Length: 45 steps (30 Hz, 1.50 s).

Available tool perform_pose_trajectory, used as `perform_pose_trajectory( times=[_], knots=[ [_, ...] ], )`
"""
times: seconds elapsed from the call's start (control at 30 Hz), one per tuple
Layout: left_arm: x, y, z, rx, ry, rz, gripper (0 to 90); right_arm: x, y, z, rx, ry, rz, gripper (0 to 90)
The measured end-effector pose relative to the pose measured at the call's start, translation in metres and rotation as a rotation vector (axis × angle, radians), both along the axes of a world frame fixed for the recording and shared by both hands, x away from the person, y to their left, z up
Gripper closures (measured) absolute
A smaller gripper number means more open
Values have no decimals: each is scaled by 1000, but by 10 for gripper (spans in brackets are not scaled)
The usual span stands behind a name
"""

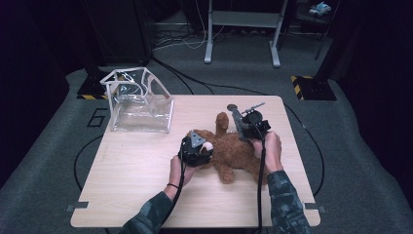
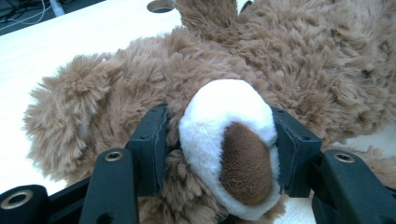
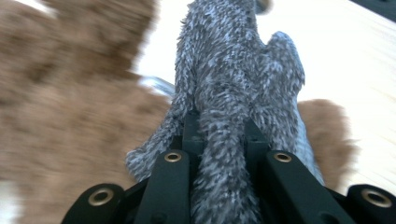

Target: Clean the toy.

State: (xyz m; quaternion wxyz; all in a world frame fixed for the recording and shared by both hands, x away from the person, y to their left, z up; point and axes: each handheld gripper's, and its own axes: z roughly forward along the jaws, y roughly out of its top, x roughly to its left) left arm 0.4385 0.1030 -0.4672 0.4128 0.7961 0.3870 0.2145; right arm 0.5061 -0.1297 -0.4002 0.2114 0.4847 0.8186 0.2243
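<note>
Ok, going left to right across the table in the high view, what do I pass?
Clear plastic bag with white trim → left tongs clamped on the brown plush teddy bear → right tongs holding a grey fuzzy cloth.

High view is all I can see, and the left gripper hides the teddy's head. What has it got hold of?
Observer: The left gripper has its jaws pressed on either side of the white muzzle of the teddy.
Visitor: Where is the nose?
Observer: The dark brown nose sits between the jaws, pointing towards that gripper's camera.
Visitor: And what is the other one pinching?
Observer: The right gripper is shut on a grey fuzzy piece, which runs up and away from the jaws with the teddy's brown fur beside it.
</note>
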Motion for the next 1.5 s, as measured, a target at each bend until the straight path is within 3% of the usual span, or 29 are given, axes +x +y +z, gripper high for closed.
perform_pose_trajectory(
  times=[0.27,0.4,0.5,0.6,0.67,0.77,0.83,0.97,1.1,1.2,1.27,1.4,1.5],
  knots=[
    [0,0,0,2,0,-1,447,6,-33,-3,-96,9,-122,780],
    [0,0,0,-7,-1,2,447,1,-38,12,-104,-27,-148,778],
    [0,0,0,-2,1,2,447,-7,-32,24,-67,-59,-120,777],
    [0,0,0,-2,0,4,446,-14,-16,35,-7,-94,-47,776],
    [0,0,0,-3,0,4,446,-18,-2,38,49,-89,14,775],
    [0,-1,0,1,-2,10,446,-20,23,32,84,-55,93,773],
    [0,0,0,-1,1,5,446,-20,38,22,75,-31,141,772],
    [0,0,0,-3,4,2,446,-18,55,1,20,-4,144,774],
    [0,0,0,-8,0,5,445,-16,44,0,13,-11,123,776],
    [0,1,0,-8,5,2,444,-14,30,4,-43,-32,80,776],
    [1,0,1,-2,1,2,439,-13,17,4,-50,-25,23,776],
    [1,0,2,-4,-4,5,416,-10,-7,2,-51,-24,-14,776],
    [-2,-1,4,13,-33,16,363,-9,-20,1,-56,-17,-61,775]
  ],
)
